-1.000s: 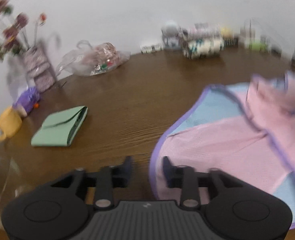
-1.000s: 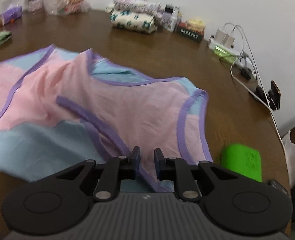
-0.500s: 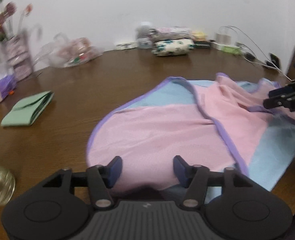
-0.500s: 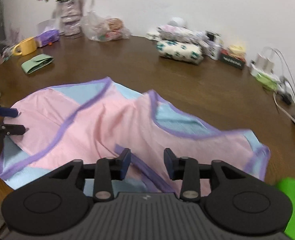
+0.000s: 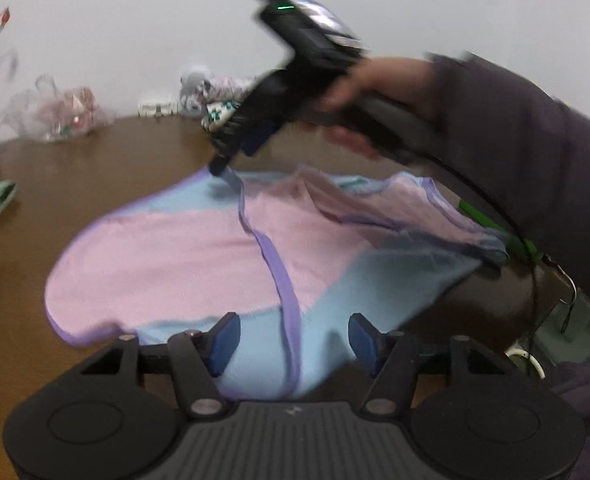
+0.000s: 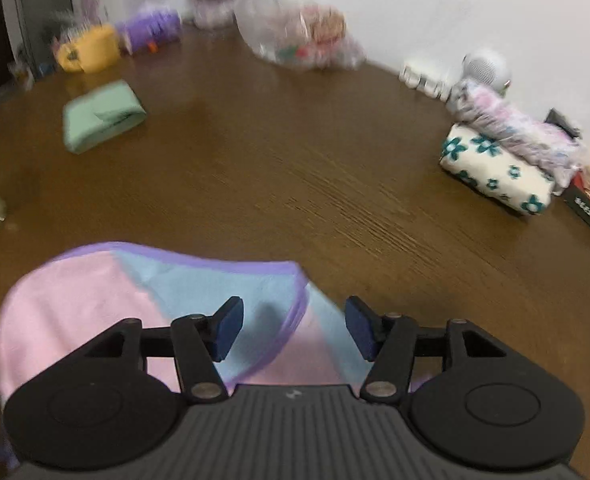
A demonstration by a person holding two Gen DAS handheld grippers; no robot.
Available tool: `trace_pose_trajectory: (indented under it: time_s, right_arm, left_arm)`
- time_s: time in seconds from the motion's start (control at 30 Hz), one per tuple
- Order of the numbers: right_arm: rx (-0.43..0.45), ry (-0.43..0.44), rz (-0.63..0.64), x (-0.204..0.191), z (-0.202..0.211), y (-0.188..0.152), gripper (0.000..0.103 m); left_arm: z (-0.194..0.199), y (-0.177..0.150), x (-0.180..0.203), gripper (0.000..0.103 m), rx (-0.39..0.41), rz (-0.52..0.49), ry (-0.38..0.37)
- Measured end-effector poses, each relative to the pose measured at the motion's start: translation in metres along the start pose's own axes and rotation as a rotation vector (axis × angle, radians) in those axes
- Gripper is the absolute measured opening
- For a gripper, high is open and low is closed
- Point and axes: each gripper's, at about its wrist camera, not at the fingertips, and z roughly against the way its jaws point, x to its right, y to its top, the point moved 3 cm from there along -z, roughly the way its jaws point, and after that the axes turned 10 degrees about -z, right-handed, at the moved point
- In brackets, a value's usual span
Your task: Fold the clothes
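Garment (image 5: 199,256) spread on table (image 6: 295,184), unfolded; green piece (image 6: 101,120) already folded. Left gripper (image 5: 291,338) closing, right gripper (image 6: 291,326) opening, both straddling fabric, gripping nothing.

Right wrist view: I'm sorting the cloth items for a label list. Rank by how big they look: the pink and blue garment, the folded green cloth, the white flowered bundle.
1. pink and blue garment, largest, though nearest the camera.
2. white flowered bundle.
3. folded green cloth; close to the bundle in apparent size, so that order is unsure.
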Motion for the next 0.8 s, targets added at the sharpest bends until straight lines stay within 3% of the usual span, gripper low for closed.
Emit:
trace_pose_trajectory:
  time_s: [0.07,0.13,0.2,0.33,0.4,0.47,0.53,0.57,0.67,0.73,0.8]
  right_arm:
    - [-0.024,-0.018,-0.001,0.000,-0.017,0.006,0.049]
    - [-0.041,0.015,-0.002,-0.001,-0.027,0.010,0.036]
    - [-0.053,0.038,-0.020,-0.001,-0.033,0.017,0.007]
    - [-0.010,-0.049,-0.008,-0.003,-0.047,0.032,0.002]
    - [0.019,-0.050,-0.038,-0.002,-0.053,0.041,0.002]
    - [0.053,-0.021,-0.069,-0.002,-0.056,0.045,0.005]
    - [0.080,-0.005,-0.089,-0.002,-0.054,0.046,0.027]
    - [0.081,-0.016,-0.091,-0.001,-0.047,0.045,0.047]
    - [0.139,-0.014,-0.055,0.005,-0.004,0.032,0.052]
    - [0.173,0.008,-0.076,0.018,0.036,0.007,0.058]
    - [0.197,0.037,-0.106,0.031,0.073,-0.024,0.058]
  left_arm:
    - [-0.001,-0.004,-0.002,0.034,-0.008,0.032,-0.008]
    - [0.001,-0.007,-0.005,0.023,-0.013,0.064,-0.023]
    - [0.002,-0.010,-0.010,0.005,-0.027,0.097,-0.036]
    - [0.006,-0.015,-0.015,0.003,-0.048,0.139,-0.088]
    - [0.007,-0.015,-0.019,0.003,-0.050,0.149,-0.088]
    - [0.007,-0.012,-0.028,0.003,-0.052,0.166,-0.050]
    - [0.008,-0.009,-0.036,0.004,-0.055,0.167,-0.005]
    - [0.009,-0.007,-0.038,0.009,-0.058,0.150,0.017]
    - [0.011,-0.004,-0.043,0.031,-0.053,0.099,0.059]
    - [0.015,-0.002,-0.046,0.033,-0.020,0.080,0.058]
    - [0.020,0.001,-0.050,0.045,0.023,0.071,0.043]
